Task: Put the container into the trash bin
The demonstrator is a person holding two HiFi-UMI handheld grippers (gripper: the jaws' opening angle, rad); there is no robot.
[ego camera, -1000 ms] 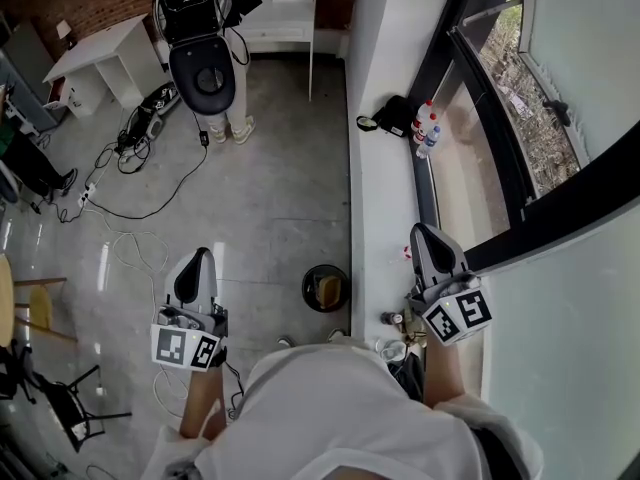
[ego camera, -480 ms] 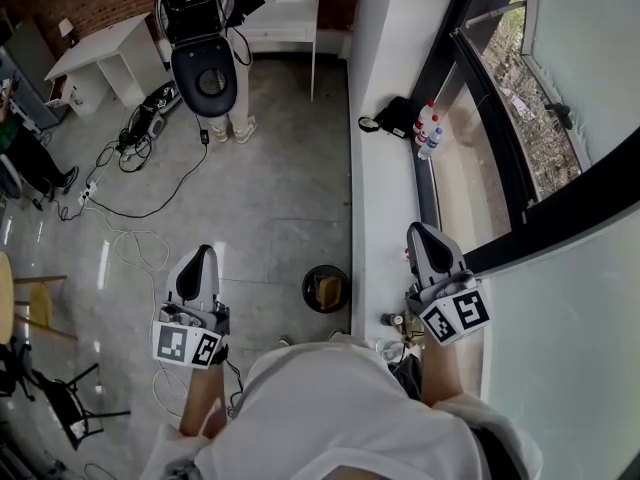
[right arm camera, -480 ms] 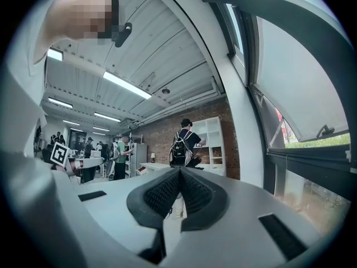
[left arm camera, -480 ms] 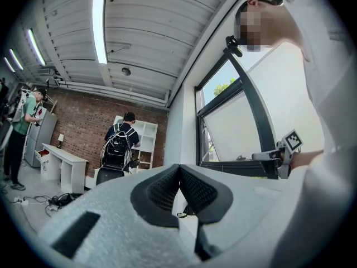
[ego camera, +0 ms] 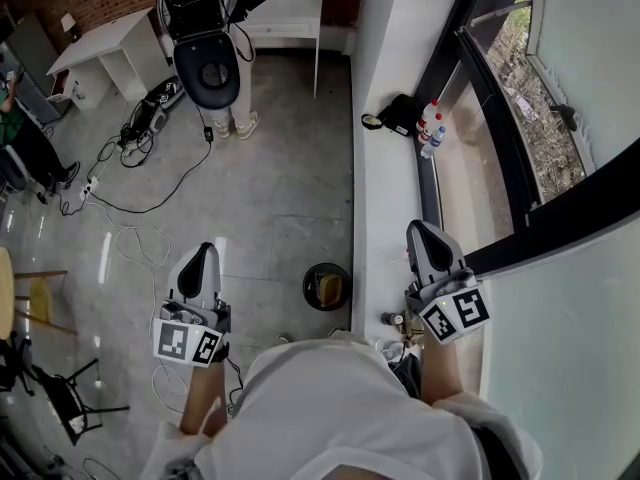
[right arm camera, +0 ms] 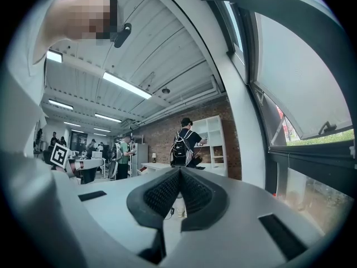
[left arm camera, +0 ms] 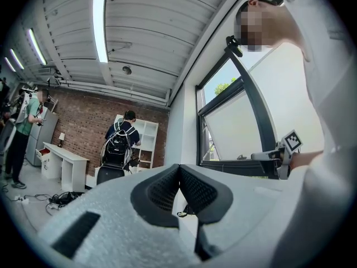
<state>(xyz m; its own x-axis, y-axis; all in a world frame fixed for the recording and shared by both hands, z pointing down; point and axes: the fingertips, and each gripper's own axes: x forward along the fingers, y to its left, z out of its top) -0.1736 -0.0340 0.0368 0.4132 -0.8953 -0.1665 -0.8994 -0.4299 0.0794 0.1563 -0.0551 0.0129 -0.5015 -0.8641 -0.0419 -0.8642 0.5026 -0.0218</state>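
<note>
right tongs (right arm camera: 179,173): closed, empty | beyond: backpacked person (right arm camera: 183,142) at shelf (right arm camera: 215,143)

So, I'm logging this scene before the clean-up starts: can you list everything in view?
trash bin: one, black, on the floor beside the sill
bottles: a few, white with red caps, on the sill
bag: one, black, beside the bottles
desk: one, white, far left
cables: several, black and white, on the floor
left gripper: grey, shut, empty, over the floor
right gripper: grey, shut, empty, over the sill
</note>
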